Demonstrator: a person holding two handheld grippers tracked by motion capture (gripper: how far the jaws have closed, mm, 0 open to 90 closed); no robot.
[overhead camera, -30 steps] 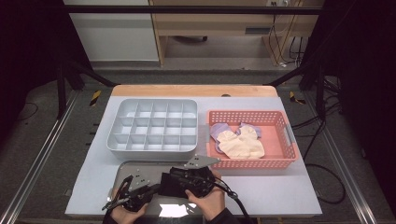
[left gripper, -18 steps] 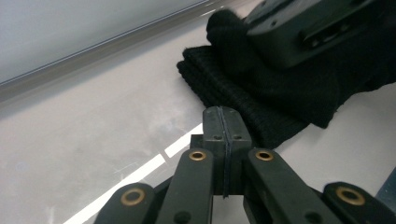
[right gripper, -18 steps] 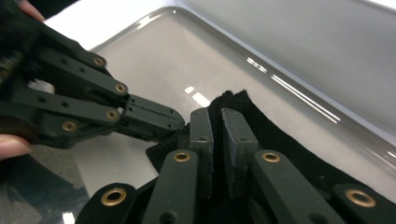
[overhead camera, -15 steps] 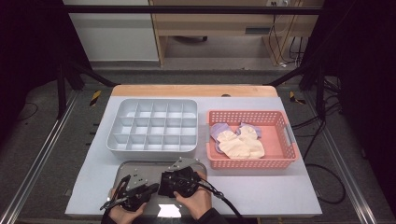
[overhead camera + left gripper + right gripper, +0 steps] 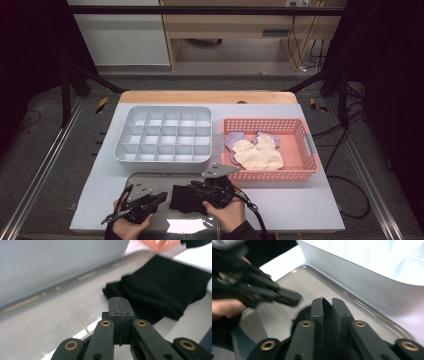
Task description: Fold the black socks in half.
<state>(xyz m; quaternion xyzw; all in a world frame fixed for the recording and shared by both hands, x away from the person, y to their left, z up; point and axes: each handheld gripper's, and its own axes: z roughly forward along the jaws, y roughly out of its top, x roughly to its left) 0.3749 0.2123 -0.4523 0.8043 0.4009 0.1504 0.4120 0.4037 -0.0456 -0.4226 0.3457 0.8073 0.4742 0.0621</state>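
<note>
High view: the bench (image 5: 300,207) holds a grey divided box (image 5: 165,135), a pink basket (image 5: 310,150) of socks (image 5: 257,154), and a tray (image 5: 150,182). The left hand-held gripper (image 5: 161,196) is closed on nothing; the right hand-held gripper (image 5: 192,186) pinches black cloth (image 5: 186,197).

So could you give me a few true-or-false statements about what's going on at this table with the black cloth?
1. The black cloth lies on the flat grey metal tray. True.
2. The left gripper has its jaws wide open. False: they are pressed together, empty, short of the cloth.
3. The grey compartment box holds cream fabric. False: its cells look empty; the cream fabric is in the salmon plastic basket.
4. The right gripper is clamped on the black cloth. True.
</note>
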